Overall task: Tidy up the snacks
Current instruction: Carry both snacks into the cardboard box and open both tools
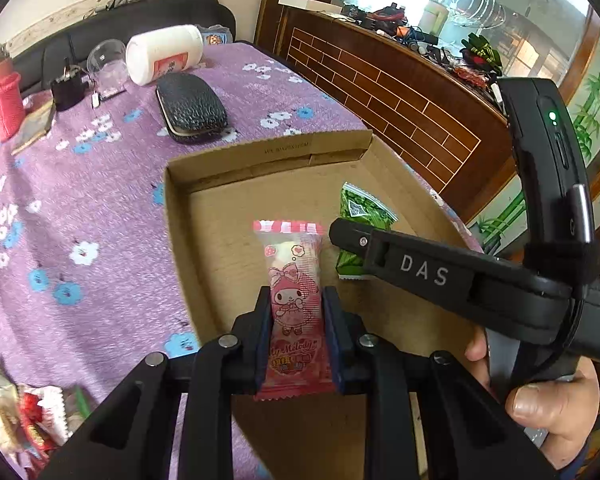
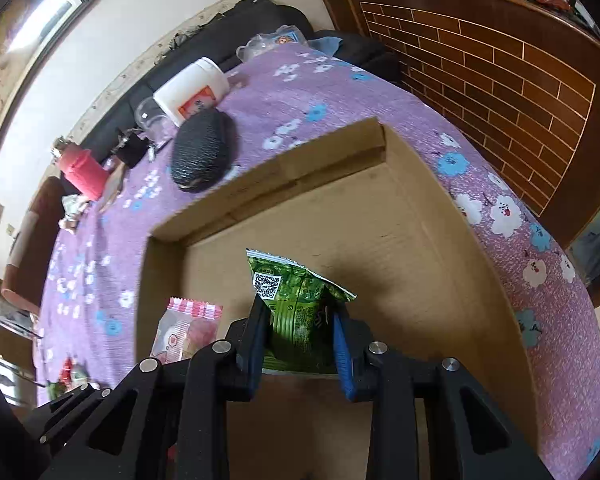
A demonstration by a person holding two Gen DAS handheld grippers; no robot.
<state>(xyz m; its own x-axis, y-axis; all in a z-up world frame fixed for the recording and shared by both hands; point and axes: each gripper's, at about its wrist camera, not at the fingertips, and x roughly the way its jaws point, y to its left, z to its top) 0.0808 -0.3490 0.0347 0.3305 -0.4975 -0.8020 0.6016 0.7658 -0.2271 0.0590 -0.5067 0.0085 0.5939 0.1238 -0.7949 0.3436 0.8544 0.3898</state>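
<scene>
My left gripper (image 1: 296,300) is shut on a pink cartoon-print snack packet (image 1: 294,280) and holds it upright over the open cardboard box (image 1: 204,208). The right gripper (image 2: 300,312) is shut on a green snack packet (image 2: 296,304), also above the box floor (image 2: 380,248). In the left wrist view the right gripper's body (image 1: 440,276) crosses from the right, with the green packet (image 1: 362,208) partly hidden behind it. The pink packet (image 2: 188,328) shows at lower left in the right wrist view.
The box sits on a purple flowered tablecloth (image 1: 80,208). Beyond it lie a black textured case (image 1: 190,108), a white jar on its side (image 1: 164,54), a clear cup (image 1: 106,60) and a red bottle (image 1: 4,104). More snack packets (image 1: 28,412) lie at lower left. A brick-pattern wooden counter (image 1: 380,92) stands right.
</scene>
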